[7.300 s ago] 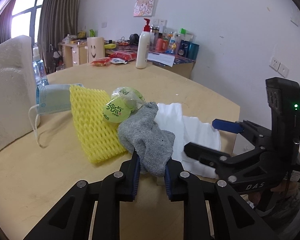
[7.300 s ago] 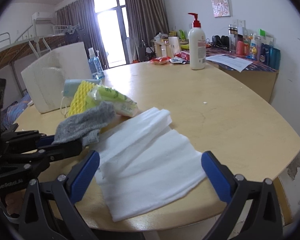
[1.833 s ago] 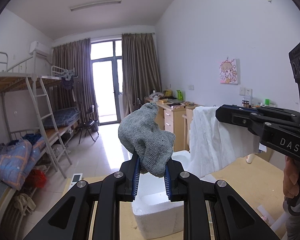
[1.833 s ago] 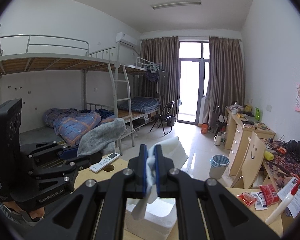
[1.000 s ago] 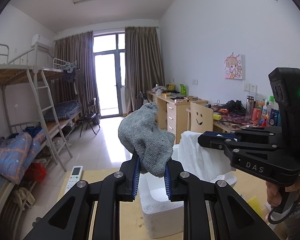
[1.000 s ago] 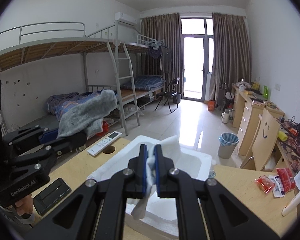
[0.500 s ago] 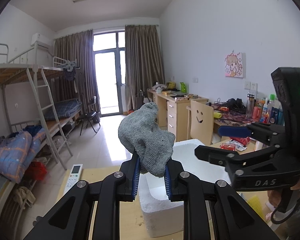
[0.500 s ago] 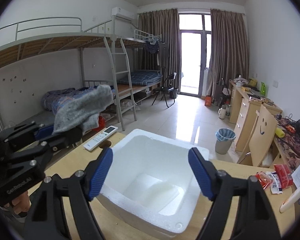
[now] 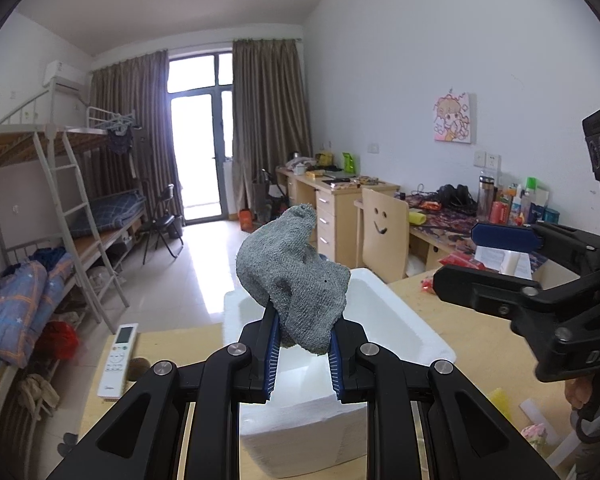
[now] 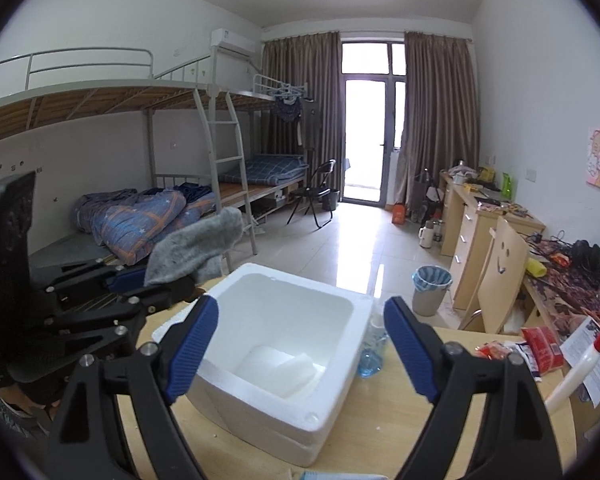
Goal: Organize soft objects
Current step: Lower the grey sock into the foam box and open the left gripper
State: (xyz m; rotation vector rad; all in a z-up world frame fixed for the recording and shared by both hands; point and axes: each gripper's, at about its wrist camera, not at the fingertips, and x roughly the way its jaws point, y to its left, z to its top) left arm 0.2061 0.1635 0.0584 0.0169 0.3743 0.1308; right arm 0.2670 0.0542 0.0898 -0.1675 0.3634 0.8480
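Observation:
My left gripper [image 9: 302, 354] is shut on a grey knitted cloth [image 9: 294, 280] and holds it above the near left rim of a white foam box [image 9: 404, 332]. In the right wrist view the same cloth [image 10: 196, 252] hangs from the left gripper [image 10: 156, 284] just left of the box [image 10: 312, 412]. My right gripper [image 10: 300, 344] is open and empty, above the box. A white folded cloth [image 10: 278, 368] lies on the box floor. The right gripper shows at the right of the left wrist view [image 9: 476, 258].
The box stands on a round wooden table [image 10: 412, 440]. A blue spray bottle [image 10: 372, 348] stands behind the box. A lotion bottle [image 10: 580, 372], red packets [image 10: 540, 346] and papers lie at the right. A remote [image 9: 118, 354] lies at the table's left edge.
My right gripper has opened and let the white cloth drop into the foam box, then drawn back a little. My left gripper still holds the grey cloth and has come nearer the box.

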